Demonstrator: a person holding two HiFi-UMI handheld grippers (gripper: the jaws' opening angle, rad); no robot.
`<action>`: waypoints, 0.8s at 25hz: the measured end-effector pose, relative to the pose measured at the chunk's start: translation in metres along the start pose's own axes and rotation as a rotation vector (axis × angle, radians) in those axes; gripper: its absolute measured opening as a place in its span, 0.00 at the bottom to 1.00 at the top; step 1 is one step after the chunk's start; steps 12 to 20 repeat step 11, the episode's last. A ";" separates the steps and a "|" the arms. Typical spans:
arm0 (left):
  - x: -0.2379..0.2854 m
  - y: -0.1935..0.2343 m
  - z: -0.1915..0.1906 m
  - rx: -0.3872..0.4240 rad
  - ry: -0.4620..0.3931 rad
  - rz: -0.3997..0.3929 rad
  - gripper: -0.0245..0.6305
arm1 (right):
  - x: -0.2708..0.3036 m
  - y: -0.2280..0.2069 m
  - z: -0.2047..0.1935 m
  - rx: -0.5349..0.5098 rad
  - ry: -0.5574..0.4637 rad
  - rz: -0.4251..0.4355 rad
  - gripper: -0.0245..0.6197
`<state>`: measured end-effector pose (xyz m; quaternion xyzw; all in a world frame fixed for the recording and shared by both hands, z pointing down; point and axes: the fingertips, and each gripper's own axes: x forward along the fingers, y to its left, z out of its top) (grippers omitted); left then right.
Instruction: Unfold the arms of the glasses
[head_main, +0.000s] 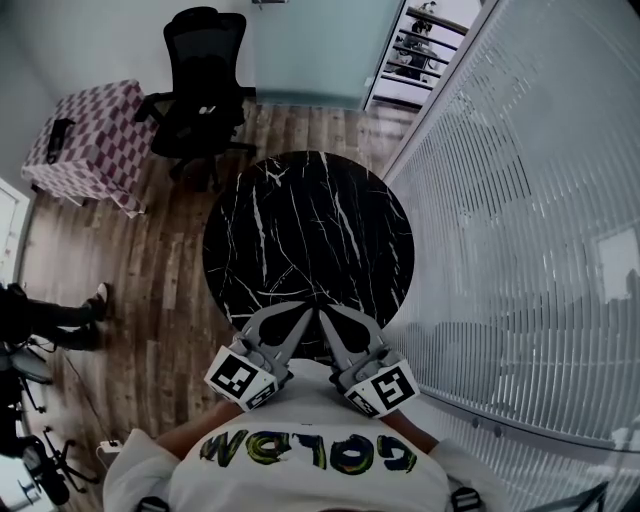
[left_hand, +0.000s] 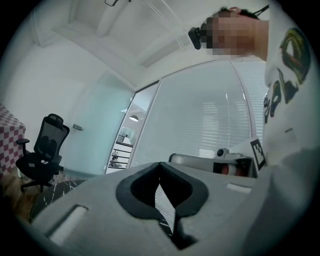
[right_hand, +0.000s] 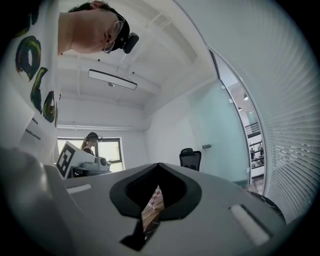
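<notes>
No glasses show in any view. The round black marble table (head_main: 310, 230) has nothing on its top. My left gripper (head_main: 298, 314) and right gripper (head_main: 322, 314) are held close to my chest over the table's near edge, their tips angled toward each other and almost meeting. Both are shut with nothing between the jaws. In the left gripper view the left gripper (left_hand: 160, 166) points level past the right gripper's body toward the glass wall. In the right gripper view the right gripper (right_hand: 159, 167) points level toward a far wall, with only floor showing through the slit.
A black office chair (head_main: 200, 80) stands beyond the table, beside a checkered-cloth table (head_main: 90, 140). A glass wall with blinds (head_main: 520, 250) runs along the right. Another person's legs (head_main: 60, 315) are at the left, on the wooden floor.
</notes>
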<state>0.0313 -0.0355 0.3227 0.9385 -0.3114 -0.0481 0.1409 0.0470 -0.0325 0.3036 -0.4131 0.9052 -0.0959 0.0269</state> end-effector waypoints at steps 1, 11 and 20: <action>0.000 0.000 -0.001 0.000 0.000 0.002 0.04 | 0.000 0.000 0.000 -0.004 -0.002 0.002 0.04; 0.006 0.000 -0.008 -0.018 0.004 0.010 0.04 | -0.001 0.001 -0.003 0.011 -0.021 0.022 0.04; 0.006 0.000 -0.008 -0.018 0.004 0.010 0.04 | -0.001 0.001 -0.003 0.011 -0.021 0.022 0.04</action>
